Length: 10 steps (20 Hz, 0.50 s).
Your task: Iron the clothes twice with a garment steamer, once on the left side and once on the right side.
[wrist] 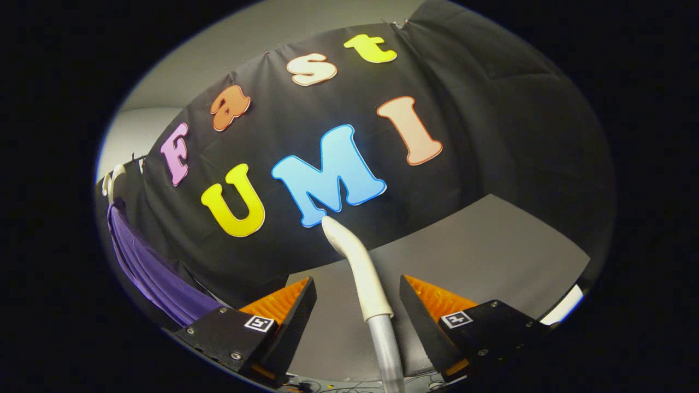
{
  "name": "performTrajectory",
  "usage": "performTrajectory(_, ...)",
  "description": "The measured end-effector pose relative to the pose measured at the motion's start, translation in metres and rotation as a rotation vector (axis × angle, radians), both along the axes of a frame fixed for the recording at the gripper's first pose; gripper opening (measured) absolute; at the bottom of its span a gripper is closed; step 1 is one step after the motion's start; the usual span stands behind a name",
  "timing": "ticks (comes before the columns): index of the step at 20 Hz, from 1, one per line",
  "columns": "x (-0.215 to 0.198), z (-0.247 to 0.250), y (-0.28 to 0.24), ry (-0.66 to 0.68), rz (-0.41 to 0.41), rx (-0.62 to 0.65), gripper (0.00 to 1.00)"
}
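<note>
Your gripper (357, 297) stands wide, its fingers either side of the white curved plastic steamer nozzle (355, 262) on a grey corrugated hose (389, 355), touching neither. The nozzle rises over the grey surface (491, 251). The purple ribbed garment (147, 273) hangs on a white hanger (112, 180) well off to the left. Step in hand, by judgement: grasping the steamer. Next, close on the nozzle, then carry it to the garment.

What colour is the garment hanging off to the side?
Purple, seen in the gripper view: the garment hangs beside the open tongs.
</note>
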<state>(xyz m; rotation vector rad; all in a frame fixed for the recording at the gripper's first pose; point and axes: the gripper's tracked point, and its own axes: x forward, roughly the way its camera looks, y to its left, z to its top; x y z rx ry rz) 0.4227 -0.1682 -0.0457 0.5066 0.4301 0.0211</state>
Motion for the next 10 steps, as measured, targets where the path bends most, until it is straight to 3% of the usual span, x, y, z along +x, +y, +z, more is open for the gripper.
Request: performTrajectory(10, 0.039, -0.042, 0.009, 0.204, 0.132, 0.317, 0.94)
